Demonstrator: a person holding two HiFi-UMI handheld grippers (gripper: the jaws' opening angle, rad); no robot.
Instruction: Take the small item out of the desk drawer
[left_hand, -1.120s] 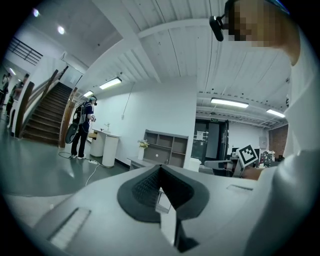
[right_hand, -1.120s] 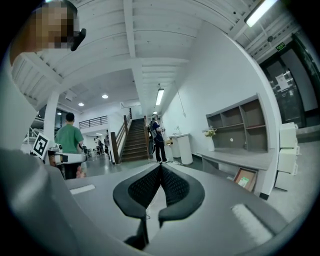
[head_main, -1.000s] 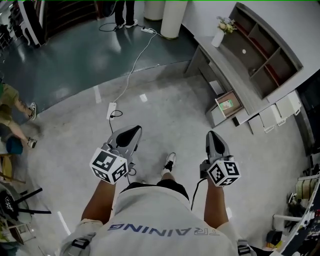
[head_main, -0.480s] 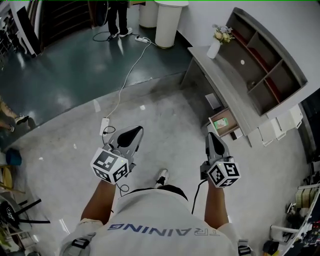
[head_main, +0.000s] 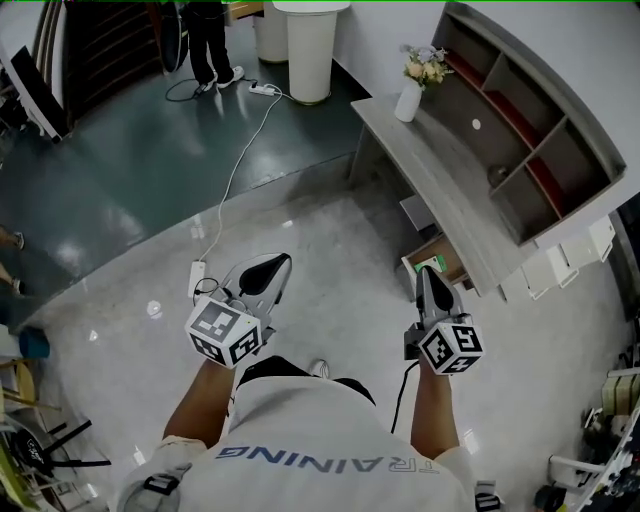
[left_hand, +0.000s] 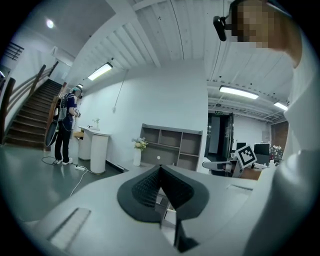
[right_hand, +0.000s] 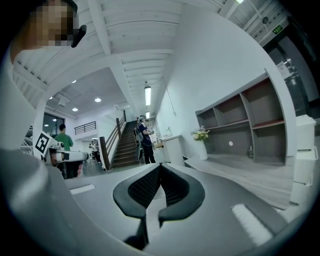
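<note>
The grey desk (head_main: 440, 170) runs along the right of the head view, with an open drawer (head_main: 440, 250) low on its near side. A bit of green (head_main: 411, 265) shows inside the drawer; the rest lies behind my right gripper (head_main: 428, 272). That gripper is shut and empty, its tips just short of the drawer. My left gripper (head_main: 268, 272) is shut too, holds nothing, and hangs over bare floor to the left. In the gripper views both sets of jaws meet at the tip, left (left_hand: 160, 167) and right (right_hand: 160, 166).
A white vase of flowers (head_main: 408, 95) stands on the desk's far end, under a grey shelf unit (head_main: 530, 130). A power strip with a white cable (head_main: 195, 272) lies on the floor by my left gripper. Farther off are a white pedestal (head_main: 308, 45) and a standing person (head_main: 205, 40).
I have walked toward the desk: desk, drawer and cable have slid nearer in the head view. Both grippers keep their place ahead of me, still shut.
</note>
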